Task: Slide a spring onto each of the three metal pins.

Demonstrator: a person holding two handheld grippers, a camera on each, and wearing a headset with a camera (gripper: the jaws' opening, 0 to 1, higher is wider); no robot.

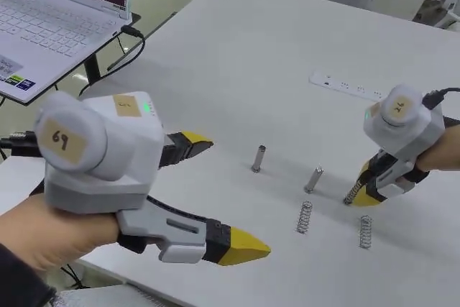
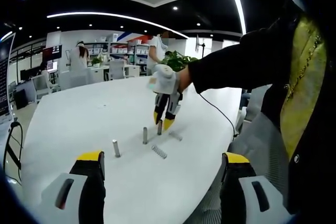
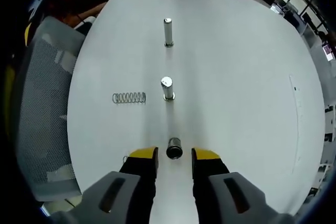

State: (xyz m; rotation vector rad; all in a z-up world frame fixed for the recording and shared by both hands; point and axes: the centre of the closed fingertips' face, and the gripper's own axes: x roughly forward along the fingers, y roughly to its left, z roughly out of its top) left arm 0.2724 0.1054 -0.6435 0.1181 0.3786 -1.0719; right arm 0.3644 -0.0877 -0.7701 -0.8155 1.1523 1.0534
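Observation:
Two bare metal pins (image 1: 259,158) (image 1: 314,179) stand upright on the white table (image 1: 237,70). At the place of a third pin stands an upright spring (image 1: 352,192), dark and hollow at its top (image 3: 174,148). My right gripper (image 1: 363,183) (image 3: 174,155) straddles it, jaws narrowly apart, with a thin gap on each side. Two loose springs (image 1: 305,217) (image 1: 366,231) lie flat nearer the front edge; one of them (image 3: 129,97) lies left of the middle pin (image 3: 167,87). My left gripper (image 1: 230,195) (image 2: 163,163) hovers wide open with nothing in it, left of the pins.
An open laptop (image 1: 57,12) sits on a side stand at the far left, with a cable (image 1: 133,41) hanging beside it. A white power strip (image 1: 345,85) lies behind the pins. A mesh chair (image 3: 42,103) stands at the table's edge.

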